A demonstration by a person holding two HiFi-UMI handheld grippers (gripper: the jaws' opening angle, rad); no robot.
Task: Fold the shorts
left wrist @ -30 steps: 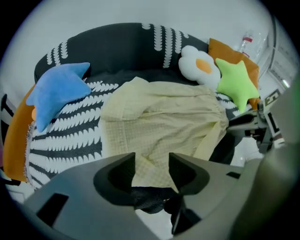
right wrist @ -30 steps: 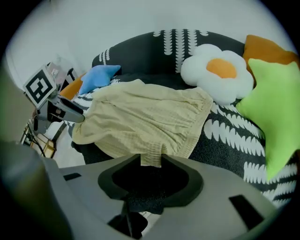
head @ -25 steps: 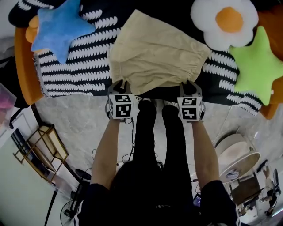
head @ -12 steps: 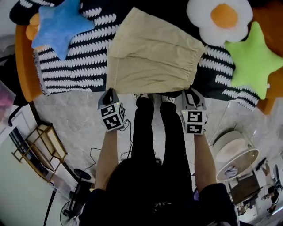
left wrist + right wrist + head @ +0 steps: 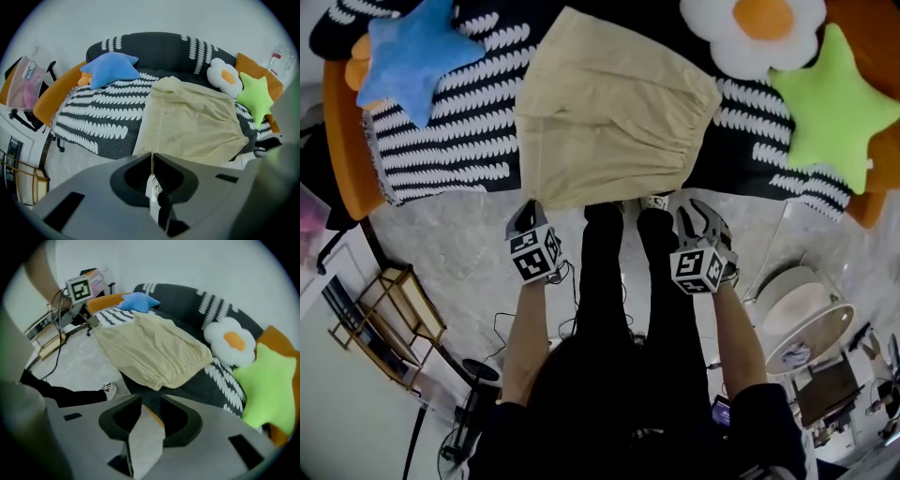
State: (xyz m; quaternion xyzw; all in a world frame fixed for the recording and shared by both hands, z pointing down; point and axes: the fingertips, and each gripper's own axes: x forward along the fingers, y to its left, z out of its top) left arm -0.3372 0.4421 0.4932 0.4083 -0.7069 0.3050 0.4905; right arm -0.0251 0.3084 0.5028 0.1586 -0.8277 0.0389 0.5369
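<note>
Bare striped blanket [image 5: 441, 141] left of shorts [image 5: 609, 112]; cushions [image 5: 834, 94] behind.

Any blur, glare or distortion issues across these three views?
Head view: even light, no glare, shorts sharp, edges bent by fisheye. Left gripper view: dark vignetted corners, left gripper body out of focus. Right gripper view: softest overall, looks motion-blurred, green star pillow soft-edged.

Shorts [image 5: 614, 108] on sofa [image 5: 441, 150], between left star cushion [image 5: 408, 52] and right star cushion [image 5: 834, 98]
</note>
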